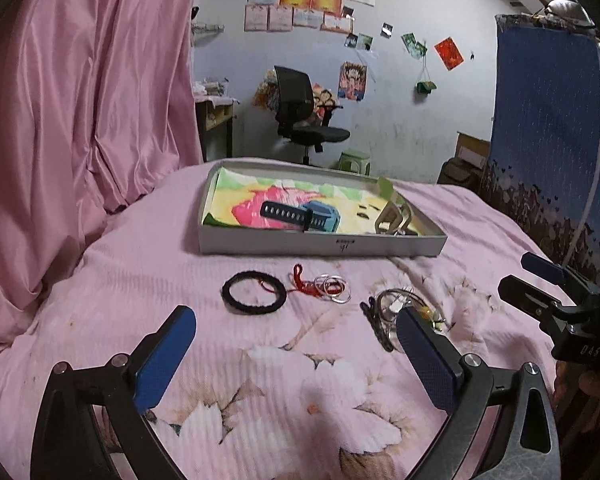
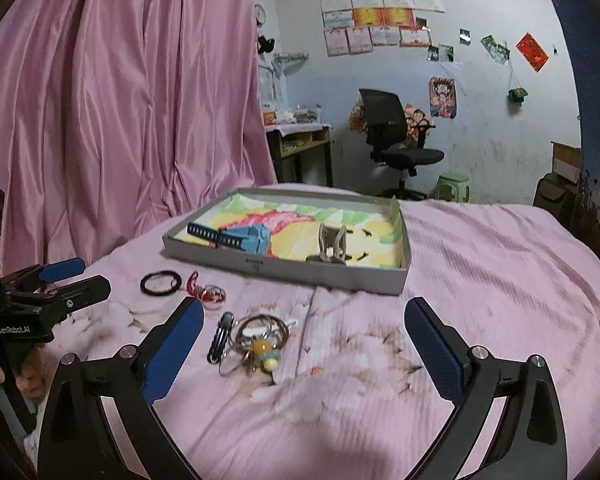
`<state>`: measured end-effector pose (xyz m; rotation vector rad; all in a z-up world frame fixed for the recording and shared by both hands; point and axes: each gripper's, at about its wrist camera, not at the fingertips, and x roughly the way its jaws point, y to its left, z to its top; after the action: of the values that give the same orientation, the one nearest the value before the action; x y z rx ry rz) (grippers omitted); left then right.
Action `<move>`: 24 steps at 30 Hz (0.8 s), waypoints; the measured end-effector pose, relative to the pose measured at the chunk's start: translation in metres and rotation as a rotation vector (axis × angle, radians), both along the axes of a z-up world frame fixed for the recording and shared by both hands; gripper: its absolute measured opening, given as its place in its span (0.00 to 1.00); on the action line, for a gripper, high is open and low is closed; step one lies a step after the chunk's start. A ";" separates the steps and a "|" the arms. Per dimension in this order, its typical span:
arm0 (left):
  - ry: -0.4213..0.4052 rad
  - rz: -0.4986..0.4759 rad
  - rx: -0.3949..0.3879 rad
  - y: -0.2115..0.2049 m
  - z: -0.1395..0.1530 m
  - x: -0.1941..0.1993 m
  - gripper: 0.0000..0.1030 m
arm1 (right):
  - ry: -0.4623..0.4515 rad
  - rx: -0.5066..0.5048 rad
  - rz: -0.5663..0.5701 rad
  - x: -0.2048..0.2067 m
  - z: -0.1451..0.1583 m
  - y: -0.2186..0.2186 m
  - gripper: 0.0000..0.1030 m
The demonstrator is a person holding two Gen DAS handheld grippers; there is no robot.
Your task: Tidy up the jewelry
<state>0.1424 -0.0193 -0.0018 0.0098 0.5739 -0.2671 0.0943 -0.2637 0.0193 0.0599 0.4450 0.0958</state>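
Nearest in the left wrist view, the left gripper [image 1: 296,336] hangs over the pink flower-printed bedspread [image 1: 260,380] with its blue-padded jaws spread wide and nothing between them. The right gripper [image 2: 304,332] stands the same way in its own view: jaws released, only bedspread between the pads. A person's hand [image 2: 4,372] grips the left tool's handle at the left edge of the right wrist view.

Taking the shallow grey cardboard box [image 1: 320,245] as landmark, the loose jewelry lies on the bedspread on the near side of it. Nearest the grippers is a tangle of thin metal rings with a yellow bead and a pale green bead [image 2: 260,344]; a black hair clip [image 2: 220,338] lies just left of it. Closer to the box, and left of the tangle, are a cluster of clear and red rings on a red cord [image 1: 326,286] and, touching its left end, a black fabric hair band [image 1: 254,293].

Inside the box, on a bright drawn paper lining, a black perforated strap on a light blue block [image 1: 300,216] lies toward the left, and a beige claw clip [image 1: 394,218] stands toward the right end.

Beyond the box, a black office chair [image 1: 300,112] stands before a white wall with papers, a pink satin curtain [image 1: 80,100] hanging to its left.
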 end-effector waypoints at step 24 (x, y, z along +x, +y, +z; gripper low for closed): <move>0.172 0.036 0.065 0.006 -0.022 0.037 0.97 | 0.252 0.047 0.218 0.029 -0.040 0.032 0.29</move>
<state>0.1795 -0.0131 -0.0241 0.0399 0.7533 -0.2150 0.1232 -0.2317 -0.0209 0.0698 0.7002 0.3159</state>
